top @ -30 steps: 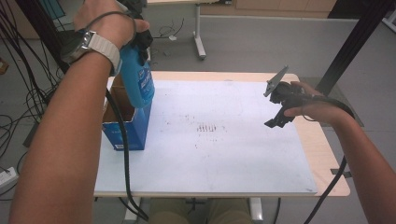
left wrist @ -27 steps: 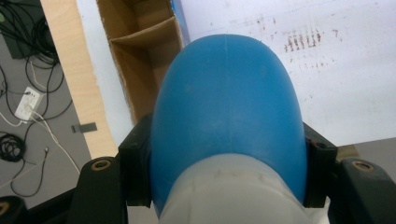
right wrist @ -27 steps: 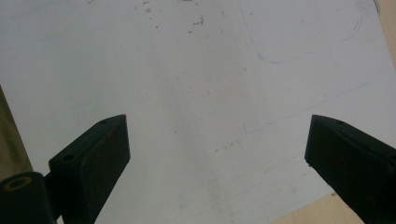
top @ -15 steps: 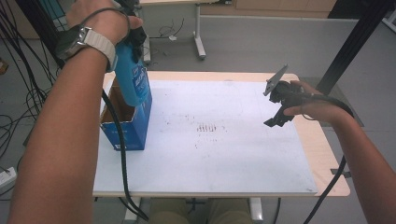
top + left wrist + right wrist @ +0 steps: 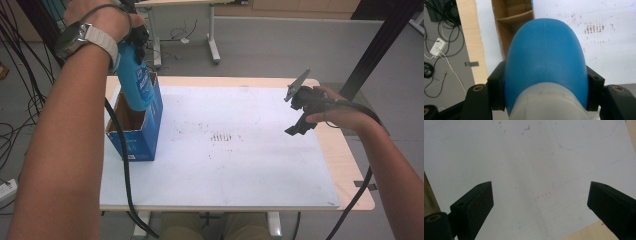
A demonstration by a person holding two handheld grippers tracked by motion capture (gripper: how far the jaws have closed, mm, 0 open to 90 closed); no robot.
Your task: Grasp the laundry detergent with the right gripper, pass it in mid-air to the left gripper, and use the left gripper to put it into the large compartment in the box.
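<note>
Two black jaws of the left gripper [image 5: 545, 97] are clamped on the sides of a blue plastic bottle with a pale grey neck [image 5: 545, 65], one pad pressed against each flank. In the high view the left hand [image 5: 100, 22], with a grey-strapped watch on its wrist, is raised at the far left of the scene, forearm reaching up from the near edge, and the bottle [image 5: 136, 82] hangs base-down from it above the open top of a blue cardboard box with a brown inside [image 5: 135, 135]. That box stands on the left part of a white sheet covering a light wooden table [image 5: 345, 160]. Well apart, at the far right, the right hand [image 5: 332, 112] holds the right gripper [image 5: 540, 202] above the sheet, pointed down at it, jaws spread wide with nothing between them.
</note>
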